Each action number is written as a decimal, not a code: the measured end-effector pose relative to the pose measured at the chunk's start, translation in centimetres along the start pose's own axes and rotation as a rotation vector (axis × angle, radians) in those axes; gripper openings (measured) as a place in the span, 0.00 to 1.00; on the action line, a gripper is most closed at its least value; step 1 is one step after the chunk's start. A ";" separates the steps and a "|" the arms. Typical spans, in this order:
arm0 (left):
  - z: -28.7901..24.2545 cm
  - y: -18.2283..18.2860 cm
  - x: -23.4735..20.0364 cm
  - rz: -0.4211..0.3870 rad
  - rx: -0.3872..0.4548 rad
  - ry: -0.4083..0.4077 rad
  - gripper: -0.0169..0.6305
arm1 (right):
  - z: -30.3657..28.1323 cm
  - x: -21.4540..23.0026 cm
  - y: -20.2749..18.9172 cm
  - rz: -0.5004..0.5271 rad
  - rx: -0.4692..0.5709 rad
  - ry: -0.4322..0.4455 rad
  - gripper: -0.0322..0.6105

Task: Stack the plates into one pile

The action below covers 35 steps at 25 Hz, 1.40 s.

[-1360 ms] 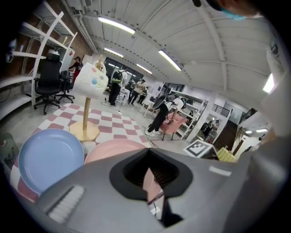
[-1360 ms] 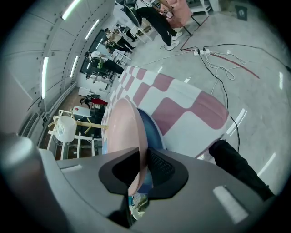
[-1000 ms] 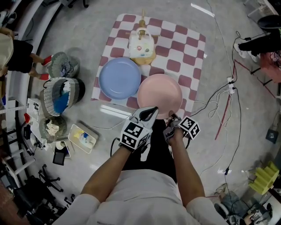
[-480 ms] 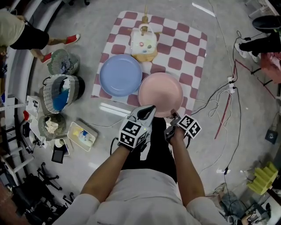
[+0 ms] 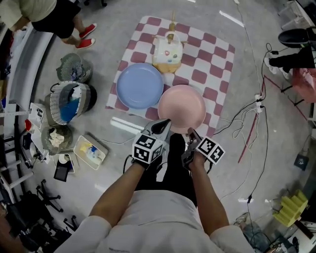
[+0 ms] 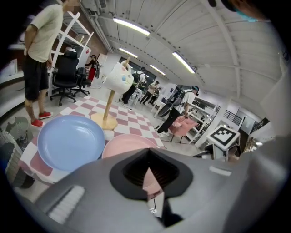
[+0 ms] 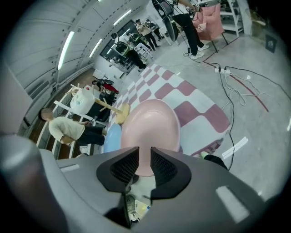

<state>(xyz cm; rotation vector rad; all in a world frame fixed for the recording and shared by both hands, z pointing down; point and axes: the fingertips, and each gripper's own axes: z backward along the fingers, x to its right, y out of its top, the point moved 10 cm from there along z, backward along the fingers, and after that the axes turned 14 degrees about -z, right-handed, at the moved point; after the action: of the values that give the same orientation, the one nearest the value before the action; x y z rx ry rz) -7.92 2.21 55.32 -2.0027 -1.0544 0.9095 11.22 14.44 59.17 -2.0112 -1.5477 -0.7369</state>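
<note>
Tongs on my right (image 7: pixel 144 157) stand slightly spread, a narrow slot between the two ribbed pads, and through that slot in the right gripper view I see the near rim of the pink plate (image 5: pixel 181 106). From the head view the tips sit right at that rim, though I cannot tell whether a pad touches it or whether the rim is inside the slot. Left tongs (image 6: pixel 147 157) are pressed together at the tips with nothing held; they point at the same plate's near-left edge from a little farther back. So the pink plate lies straight ahead of the right tongs, flat and empty, and the right hand is the nearer one. The blue plate (image 5: pixel 140 85) lies beyond and to the left of it, also flat and empty, their rims just beside each other; whether they touch I cannot make out. Both rest on a red-and-white checked cloth (image 5: pixel 207 54) spread on the surface, with a white figure on a wooden stand (image 5: pixel 168 52) at the cloth's far side, behind the blue plate. I judge the stacking not yet begun: the coming move is a pinch on the pink rim, then a lift and a carry leftward and away over the blue plate. Off the cloth, cables (image 5: pixel 247 113) trail at the right and a person (image 5: pixel 59 15) stands at the far left.
</note>
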 end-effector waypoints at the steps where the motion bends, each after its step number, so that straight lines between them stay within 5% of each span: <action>1: 0.2 -0.2 -0.2 0.009 -0.003 0.012 0.04 | -0.1 -0.6 -0.3 0.009 -0.010 0.022 0.19; 6: 0.8 -0.7 -1.5 0.044 -0.006 0.063 0.04 | -1.6 -3.1 -1.3 0.064 -0.065 0.063 0.07; 14: 1.5 -2.6 -4.2 0.192 -0.006 0.161 0.04 | -4.1 -6.2 -2.5 0.131 -0.147 0.136 0.07; 28: 0.8 -9.4 -9.0 0.855 0.097 0.411 0.04 | -8.1 -10.8 -2.7 0.246 -0.312 0.230 0.07; 35: -0.1 -10.7 -10.7 1.033 0.190 0.476 0.06 | -9.8 -11.8 -2.4 0.266 -0.353 0.255 0.07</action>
<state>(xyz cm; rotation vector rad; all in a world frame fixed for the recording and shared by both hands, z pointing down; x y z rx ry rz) -16.50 -2.43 66.83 -2.3953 0.3892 0.8701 5.29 0.09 58.48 -2.2087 -1.0354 -1.1663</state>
